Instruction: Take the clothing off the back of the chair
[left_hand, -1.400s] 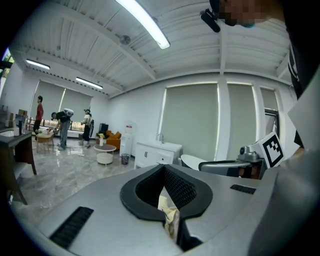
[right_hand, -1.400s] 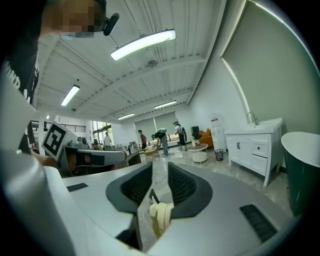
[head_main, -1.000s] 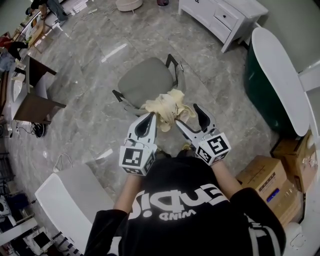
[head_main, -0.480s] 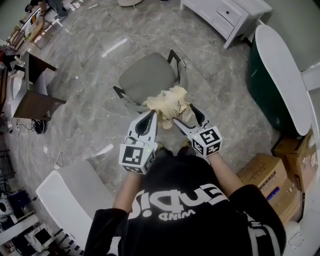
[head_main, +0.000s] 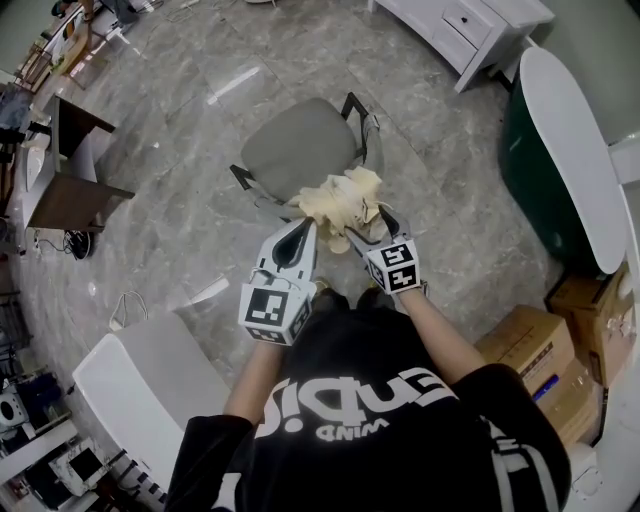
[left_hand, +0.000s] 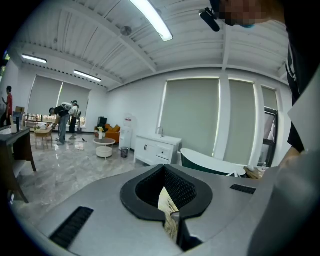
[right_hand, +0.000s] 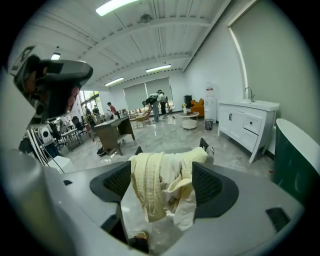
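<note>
I am at the grasping step: the clothing, a pale cream bundle, is draped over the back of the chair, straight ahead of me at 12 o'clock, with the chair's seat beyond it toward 11 o'clock.

My left gripper sits at about 7 o'clock from the bundle. In the left gripper view its jaws are clenched, with a thin fold of the pale fabric pinched between them. My right gripper is at roughly 5 o'clock from the bundle. In the right gripper view its jaws stand wide apart, with the clothing hanging between them. The cloth is close to the pad on the right, though I cannot tell whether it touches.

So I judge one side secured and the other bracketed but not gripped. The next move calls for closing the right jaws on a thick part of the bundle. Then I should raise both grippers together, up and back toward me, high enough for the hanging folds to clear the top of the chair back without snagging an armrest.
</note>
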